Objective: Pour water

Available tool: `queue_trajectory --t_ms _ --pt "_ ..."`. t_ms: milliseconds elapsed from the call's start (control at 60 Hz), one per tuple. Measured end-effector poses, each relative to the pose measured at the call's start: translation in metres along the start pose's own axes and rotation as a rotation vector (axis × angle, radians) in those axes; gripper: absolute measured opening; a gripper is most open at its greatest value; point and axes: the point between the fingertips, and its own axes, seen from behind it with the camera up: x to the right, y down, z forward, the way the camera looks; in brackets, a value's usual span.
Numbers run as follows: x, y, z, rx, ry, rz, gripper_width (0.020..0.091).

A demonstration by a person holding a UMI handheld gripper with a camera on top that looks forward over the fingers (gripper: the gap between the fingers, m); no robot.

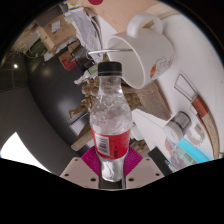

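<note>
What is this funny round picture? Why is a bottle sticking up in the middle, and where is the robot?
There is no robot here. A person holds a grabbing tool with two fingers, and a small camera rides on it, looking forward along them. Its wide lens makes the picture look round and bent. The pink pads at the bottom are the insides of the fingers. They squeeze a clear plastic water bottle with a dark cap and a red label, so the bottle is held. Beyond the bottle a white mug waits on a cluttered table. The job is to pour water.
</note>
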Motion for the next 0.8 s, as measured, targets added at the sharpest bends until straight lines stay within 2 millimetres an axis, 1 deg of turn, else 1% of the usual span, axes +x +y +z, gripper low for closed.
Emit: queue_trajectory --t_ms 117,217,300,367,417,483,550,583,600,650,700,733,800 --pt "0.003 -0.001 -0.004 -0.015 0.02 -0.023 0.0255" --pt "0.01 0.005 -0.008 -0.048 0.082 -0.105 0.0253" --pt "0.003 0.013 -0.014 -0.076 0.112 -0.24 0.0253" --pt "-0.011 0.019 -0.019 -0.101 0.127 -0.386 0.0253" --pt "-0.027 0.022 -0.024 -0.115 0.127 -0.521 0.0253" --pt "-0.053 0.02 -0.029 -0.114 0.13 -0.757 0.0255" --pt "-0.086 0.008 -0.041 -0.087 0.133 -1.027 0.0256" --pt "-0.107 0.0 -0.05 -0.061 0.127 -1.151 0.0255" --pt "-0.113 -0.003 -0.05 -0.044 0.136 -1.219 0.0256" --pt "-0.141 -0.02 -0.057 0.004 0.152 -1.395 0.0257" --pt "-0.166 -0.041 -0.068 0.055 0.172 -1.557 0.0257" --pt "-0.183 -0.058 -0.078 0.097 0.184 -1.65 0.0257" --pt "-0.209 -0.098 -0.092 0.182 0.229 -1.802 0.0256"
